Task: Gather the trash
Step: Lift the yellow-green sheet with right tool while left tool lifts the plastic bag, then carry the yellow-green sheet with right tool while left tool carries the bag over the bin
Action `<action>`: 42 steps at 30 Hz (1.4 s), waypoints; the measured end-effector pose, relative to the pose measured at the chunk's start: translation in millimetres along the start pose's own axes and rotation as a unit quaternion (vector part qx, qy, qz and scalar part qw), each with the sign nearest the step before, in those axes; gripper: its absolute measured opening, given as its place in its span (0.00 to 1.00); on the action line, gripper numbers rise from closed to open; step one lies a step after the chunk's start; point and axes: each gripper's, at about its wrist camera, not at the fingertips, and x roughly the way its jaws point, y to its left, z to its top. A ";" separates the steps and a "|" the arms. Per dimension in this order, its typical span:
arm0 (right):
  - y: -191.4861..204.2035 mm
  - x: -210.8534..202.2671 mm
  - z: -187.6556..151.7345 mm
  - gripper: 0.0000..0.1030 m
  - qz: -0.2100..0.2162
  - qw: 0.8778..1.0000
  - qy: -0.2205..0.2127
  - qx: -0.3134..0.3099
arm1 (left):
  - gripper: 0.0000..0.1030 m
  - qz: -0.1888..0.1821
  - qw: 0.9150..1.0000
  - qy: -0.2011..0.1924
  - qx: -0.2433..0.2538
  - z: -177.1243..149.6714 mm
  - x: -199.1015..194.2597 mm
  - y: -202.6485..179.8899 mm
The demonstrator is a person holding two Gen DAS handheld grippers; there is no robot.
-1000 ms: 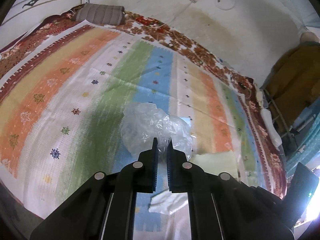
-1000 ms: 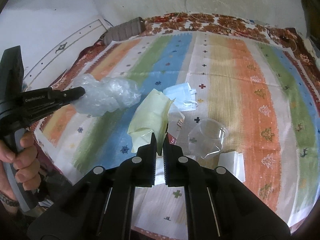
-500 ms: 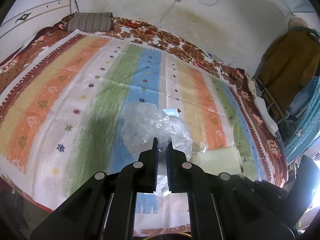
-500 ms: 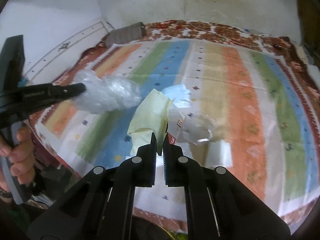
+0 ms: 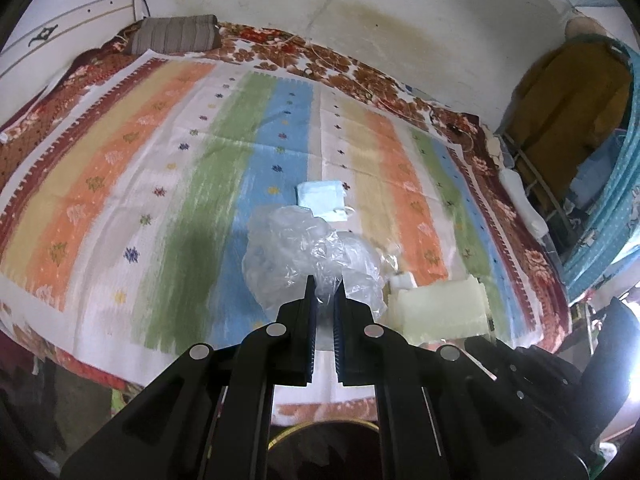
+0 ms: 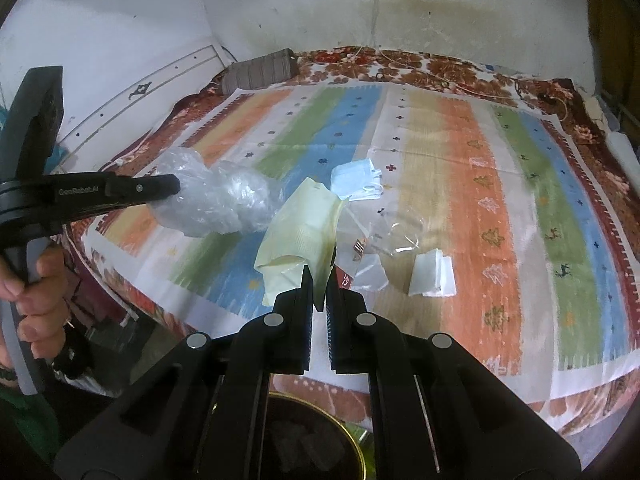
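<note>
Now | left claw clamped on crinkled clear plastic bag | right claw pinching pale-yellow ribbed paper

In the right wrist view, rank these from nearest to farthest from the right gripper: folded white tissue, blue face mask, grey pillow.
Measured from the right gripper:
1. Folded white tissue, on the cloth just to its right.
2. Blue face mask, farther up the cloth, ahead and slightly right.
3. Grey pillow, at the far end by the wall, up and left.
</note>
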 end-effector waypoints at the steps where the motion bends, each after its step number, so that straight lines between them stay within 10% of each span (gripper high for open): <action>1: -0.3 -3.8 -2.4 0.05 0.000 1.000 -0.002 0.000 | 0.06 -0.002 1.000 0.001 0.000 -2.1 -1.5 -0.4; 42: 17.5 -88.9 -121.4 0.05 0.004 1.000 -0.010 -0.005 | 0.06 -0.021 0.997 0.059 0.038 -155.7 -33.7 -25.4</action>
